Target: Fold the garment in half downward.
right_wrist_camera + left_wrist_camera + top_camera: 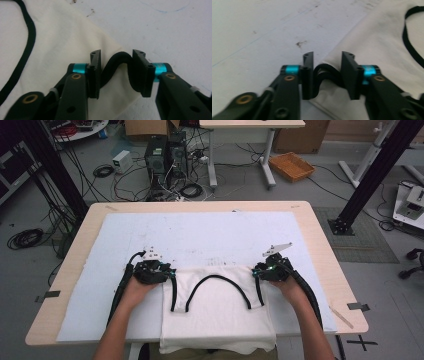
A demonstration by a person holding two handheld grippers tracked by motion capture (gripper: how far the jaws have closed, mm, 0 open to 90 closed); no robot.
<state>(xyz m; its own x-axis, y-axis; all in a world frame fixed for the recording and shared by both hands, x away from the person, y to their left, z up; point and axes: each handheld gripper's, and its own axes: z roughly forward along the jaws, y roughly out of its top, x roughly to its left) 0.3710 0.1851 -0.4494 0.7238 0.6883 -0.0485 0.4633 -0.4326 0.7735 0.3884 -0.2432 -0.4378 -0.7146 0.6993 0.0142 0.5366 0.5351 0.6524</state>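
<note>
A white sleeveless top point(217, 315) with black trim lies flat on the white mat, its hem hanging over the table's near edge. My left gripper point(170, 274) sits at the top's left shoulder corner and my right gripper point(256, 272) at the right one. In the left gripper view the jaws point(327, 62) stand on either side of the black shoulder strap point(324, 71), which is bunched up and touches both pads. In the right gripper view the jaws point(116, 60) squeeze the other black strap point(117, 62) into an S-shaped buckle over the white cloth point(60, 37).
A white mat point(200, 230) covers most of the wooden table point(320, 235). The person's forearms come in from the near edge. Beyond the table are computer towers point(165, 155), loose cables and an orange basket point(291, 166) on the floor.
</note>
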